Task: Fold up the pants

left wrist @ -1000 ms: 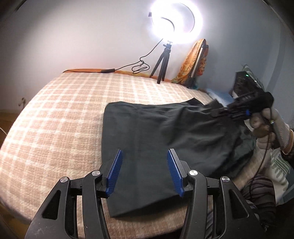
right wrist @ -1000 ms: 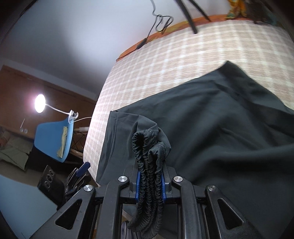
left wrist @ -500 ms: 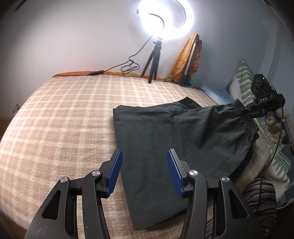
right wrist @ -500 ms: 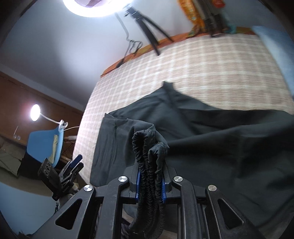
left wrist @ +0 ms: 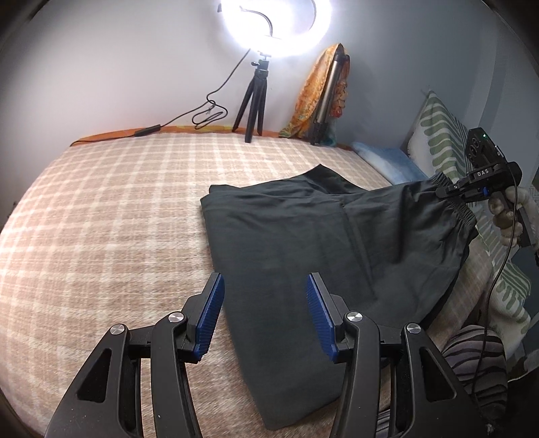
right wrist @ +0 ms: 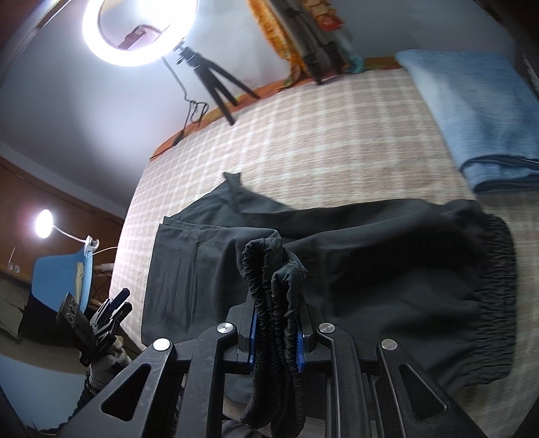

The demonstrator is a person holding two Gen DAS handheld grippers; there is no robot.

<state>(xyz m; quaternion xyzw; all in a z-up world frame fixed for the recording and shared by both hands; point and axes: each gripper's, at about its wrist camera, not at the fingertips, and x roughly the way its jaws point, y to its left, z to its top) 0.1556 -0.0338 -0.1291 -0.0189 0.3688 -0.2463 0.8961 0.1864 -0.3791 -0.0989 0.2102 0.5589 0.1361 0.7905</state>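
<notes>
Black waistband pinched by right gripper (left gripper agape).

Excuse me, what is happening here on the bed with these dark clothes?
A person is folding black pants on a checked bedspread, with a gripper in each hand. The right gripper is shut on the gathered elastic waistband and holds it above the bed. The left gripper is open and empty, over the leg end of the pants, which lies flat.

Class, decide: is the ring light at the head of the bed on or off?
On. The ring light glows bright white, washing out the wall around it in both views.
</notes>
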